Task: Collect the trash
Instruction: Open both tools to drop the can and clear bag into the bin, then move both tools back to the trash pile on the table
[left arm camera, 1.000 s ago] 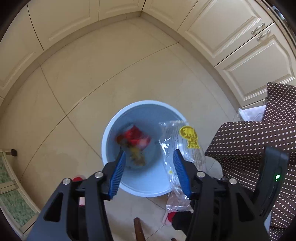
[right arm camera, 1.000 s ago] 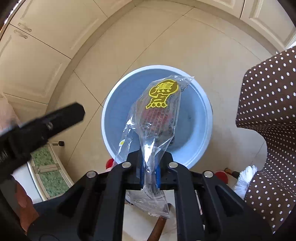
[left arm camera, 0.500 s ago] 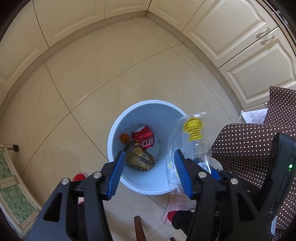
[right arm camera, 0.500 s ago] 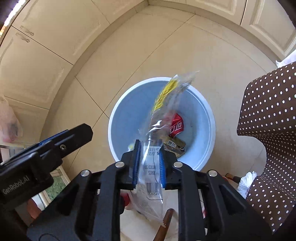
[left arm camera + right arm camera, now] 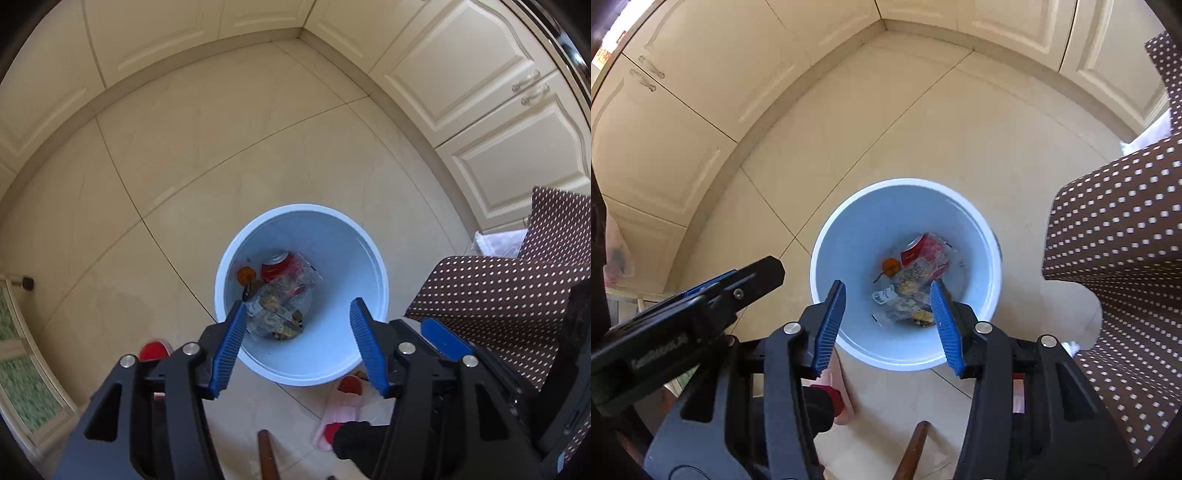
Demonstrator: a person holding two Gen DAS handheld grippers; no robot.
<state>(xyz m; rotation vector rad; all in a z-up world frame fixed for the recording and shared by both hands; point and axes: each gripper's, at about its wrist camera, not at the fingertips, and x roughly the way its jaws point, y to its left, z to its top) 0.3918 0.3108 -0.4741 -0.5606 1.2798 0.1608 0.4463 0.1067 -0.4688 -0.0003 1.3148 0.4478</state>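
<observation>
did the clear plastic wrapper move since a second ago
Yes. It left the right gripper, whose jaws are opening with nothing between them, and dropped into the blue bin; the clear plastic wrapper lies on the trash inside.

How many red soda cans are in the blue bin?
1. The red soda can lies at the bottom of the blue bin, next to an orange bit and partly under the clear plastic wrapper. Another could hide under that pile.

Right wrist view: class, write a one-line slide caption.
Right gripper, jaws opening and empty, above the blue bin holding a clear wrapper and red can.
</observation>
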